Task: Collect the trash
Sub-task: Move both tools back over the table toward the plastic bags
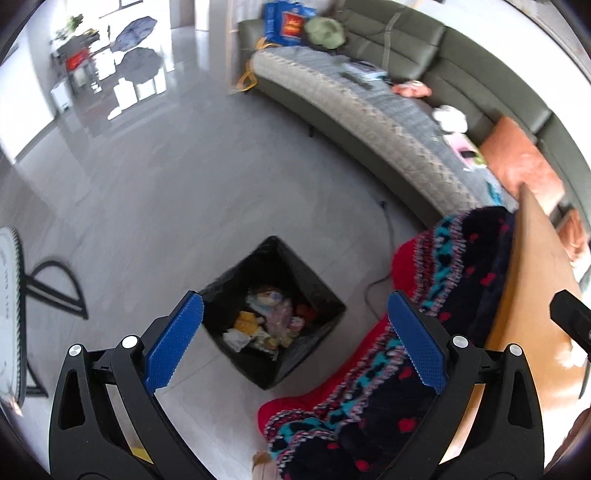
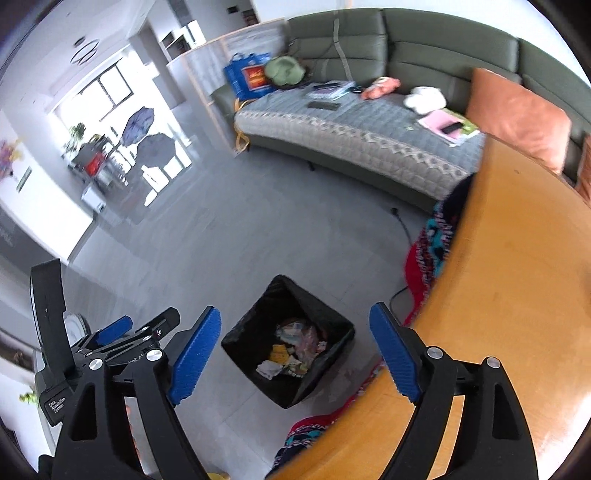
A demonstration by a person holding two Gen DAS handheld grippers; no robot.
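Black-lined trash bin [image 1: 275,314] is sitting on the floor, directly at twelve o'clock from both tools and holding wrappers. Left tool [image 1: 295,332] and right tool [image 2: 295,350] are both gaping wide, gripping nothing. Wooden desk [image 2: 517,295] is lying at three o'clock, nearer the right tool.

The bin [image 1: 275,314] [image 2: 290,341] stands on the floor [image 1: 147,206] [image 2: 207,236], ahead of and below both grippers, with the trash [image 1: 264,323] [image 2: 295,349] lying inside it. To the right of the bin is the table [image 1: 532,295] [image 2: 498,295], with a knitted blanket [image 1: 424,332] [image 2: 428,251] hanging at its near edge, between table and bin. Farther ahead, beyond the bin, the sofa [image 1: 369,110] [image 2: 369,122] runs across, with a bag [image 1: 284,22] [image 2: 249,75] on its left end and a cushion [image 1: 524,162] [image 2: 517,118] on its right end.
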